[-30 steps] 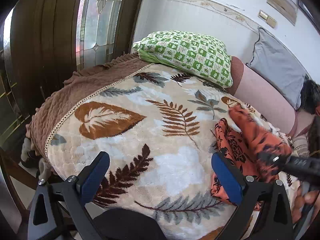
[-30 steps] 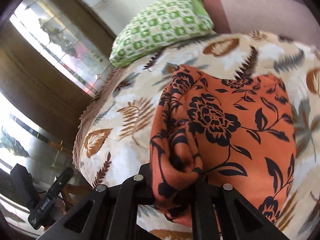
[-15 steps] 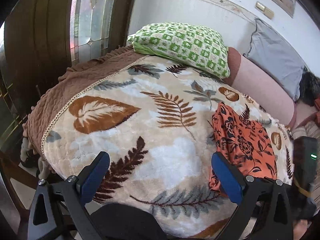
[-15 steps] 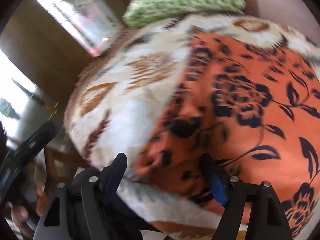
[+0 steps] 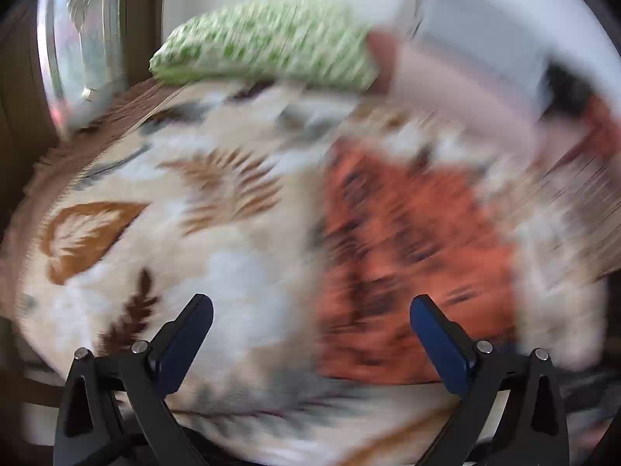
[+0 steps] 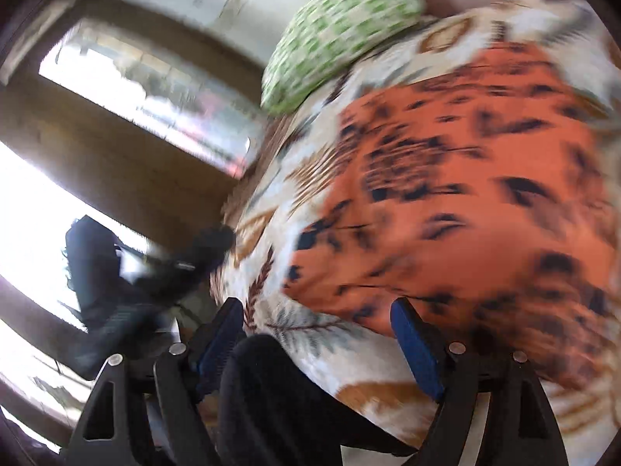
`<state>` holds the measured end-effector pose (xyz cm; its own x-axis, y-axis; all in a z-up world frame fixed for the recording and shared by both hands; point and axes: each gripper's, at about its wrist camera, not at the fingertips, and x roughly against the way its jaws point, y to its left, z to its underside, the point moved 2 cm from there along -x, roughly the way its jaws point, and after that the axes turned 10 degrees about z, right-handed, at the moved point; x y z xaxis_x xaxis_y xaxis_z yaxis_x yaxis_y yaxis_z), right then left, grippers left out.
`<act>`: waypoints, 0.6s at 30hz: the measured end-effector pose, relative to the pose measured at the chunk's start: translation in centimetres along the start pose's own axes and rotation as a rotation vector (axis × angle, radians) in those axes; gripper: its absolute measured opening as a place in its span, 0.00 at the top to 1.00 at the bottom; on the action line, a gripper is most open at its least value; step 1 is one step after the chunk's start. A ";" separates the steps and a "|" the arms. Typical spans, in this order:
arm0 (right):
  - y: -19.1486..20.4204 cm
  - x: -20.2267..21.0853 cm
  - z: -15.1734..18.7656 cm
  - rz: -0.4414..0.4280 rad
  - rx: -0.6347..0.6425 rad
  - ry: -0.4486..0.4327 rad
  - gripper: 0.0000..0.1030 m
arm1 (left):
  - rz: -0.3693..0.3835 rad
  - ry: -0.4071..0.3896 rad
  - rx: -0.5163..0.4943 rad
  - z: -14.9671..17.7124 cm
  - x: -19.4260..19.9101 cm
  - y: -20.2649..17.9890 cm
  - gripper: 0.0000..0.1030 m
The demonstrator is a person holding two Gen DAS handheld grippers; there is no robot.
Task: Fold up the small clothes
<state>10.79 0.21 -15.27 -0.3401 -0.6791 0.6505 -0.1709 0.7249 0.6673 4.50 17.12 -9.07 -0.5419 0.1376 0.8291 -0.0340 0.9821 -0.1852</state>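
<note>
Released a second ago, the garment [image 6: 465,194] now lies flat mid-frame on the blanket [image 5: 233,272]; both grippers [image 5: 310,322] [image 6: 318,326] gape wide, empty.

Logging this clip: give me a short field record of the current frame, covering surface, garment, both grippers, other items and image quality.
surface: leaf-print blanket spread over a bed
garment: orange cloth with black floral print, lying on the blanket, not held
left gripper: open, fingers empty, above the blanket with the garment ahead to its right
right gripper: open, fingers empty, at the garment's near edge
other items: green checked pillow at the far end of the bed
image quality: both views motion-blurred; fold state of the garment cannot be judged
</note>
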 end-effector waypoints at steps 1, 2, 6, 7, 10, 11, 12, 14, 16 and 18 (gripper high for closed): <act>-2.1 0.8 0.1 0.033 -0.046 -0.015 0.21 | -0.067 0.062 -0.005 0.5 -2.1 0.9 0.15; -3.7 0.9 0.0 0.057 -0.099 -0.017 0.21 | -0.062 0.100 0.028 0.9 -3.1 1.9 0.15; -8.6 2.3 0.0 -0.074 -0.294 -0.009 0.23 | -0.140 0.067 0.100 0.4 -1.6 3.5 0.19; -8.5 2.7 -0.3 -0.078 -0.287 -0.005 0.22 | -0.149 0.047 0.078 0.0 -0.7 3.1 0.19; -8.1 4.9 -1.5 -0.101 -0.233 -0.037 0.22 | -0.043 -0.044 0.054 -2.0 2.1 0.5 0.18; -8.5 6.0 -2.0 -0.091 -0.235 -0.062 0.22 | -0.031 -0.062 0.024 -2.6 2.3 -0.6 0.17; -9.4 6.9 -2.6 -0.078 -0.254 -0.091 0.21 | -0.014 -0.081 -0.025 -3.2 2.5 -2.0 0.17; -11.5 7.6 -3.4 -0.032 -0.298 -0.104 0.19 | 0.017 -0.087 -0.145 -4.3 1.6 -5.4 0.17; -13.3 6.2 -4.1 -0.040 -0.348 -0.050 0.18 | 0.010 -0.062 -0.228 -4.9 -0.5 -7.3 0.17; -14.2 4.5 -3.8 -0.079 -0.385 0.030 0.18 | -0.045 -0.016 -0.270 -5.2 -3.2 -7.9 0.17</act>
<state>15.19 -13.54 -20.43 -0.3114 -0.7386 0.5980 0.1655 0.5775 0.7994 10.88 9.57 -7.46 -0.5584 0.0936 0.8242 0.1658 0.9862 0.0004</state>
